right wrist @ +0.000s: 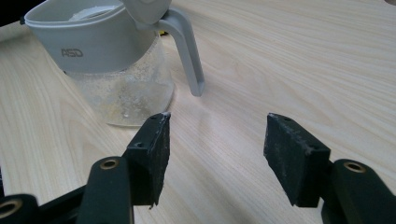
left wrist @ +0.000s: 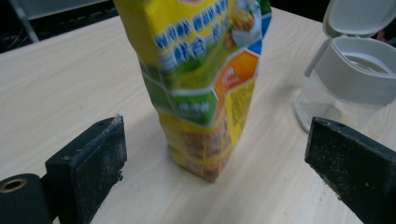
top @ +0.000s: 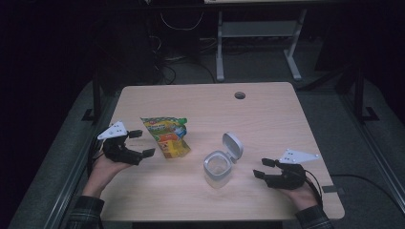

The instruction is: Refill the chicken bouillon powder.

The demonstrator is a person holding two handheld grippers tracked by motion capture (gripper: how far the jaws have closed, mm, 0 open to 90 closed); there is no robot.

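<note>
A yellow and green snack bag (top: 167,136) lies on the wooden table (top: 267,119), left of centre. My left gripper (top: 142,143) is just left of it, open, jaws pointing at the bag without touching it. In the left gripper view the bag (left wrist: 201,88) sits ahead, between the two wide jaws of the gripper (left wrist: 219,158). A clear container (top: 218,168) with a grey rim stands at the middle, its flip lid (top: 232,145) swung up. My right gripper (top: 262,168) rests to its right, open and empty. In the right gripper view the container (right wrist: 107,60) is ahead and left of the gripper (right wrist: 215,154).
A round cable hole (top: 239,95) sits near the table's far edge. Beyond the table stand the white legs of another desk (top: 220,52). Dark floor runs along both sides. A cable (top: 363,179) trails off the right edge.
</note>
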